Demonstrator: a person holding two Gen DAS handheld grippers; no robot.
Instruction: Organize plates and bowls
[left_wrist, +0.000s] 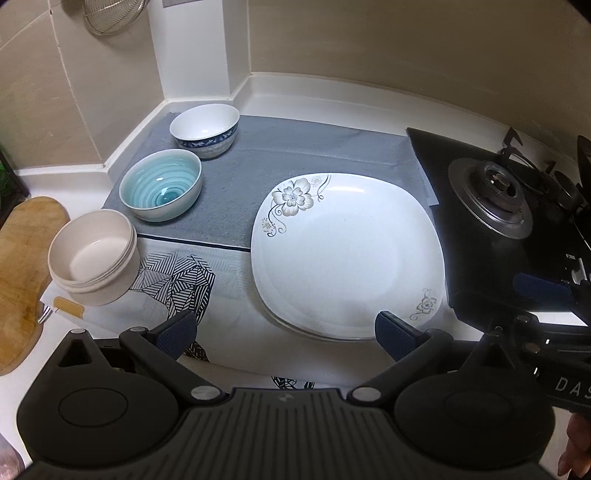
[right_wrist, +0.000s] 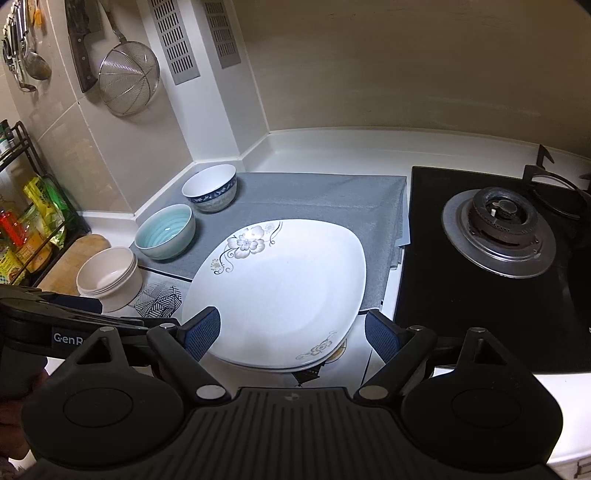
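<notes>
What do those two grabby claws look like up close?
Both match. The left claw and right claw are matte black plastic with ribbed middles, round side discs and silver pins. Their fingers wear dark blue dimpled pads. White letters mark each one's side.

My left camera sits behind my left jaws, tilted steeply down at the table from close by. My right camera sits behind my right jaws, tilted less, taking in more of the far wall. Both share the flowered plate, three bowls at left and the stove at right.
</notes>
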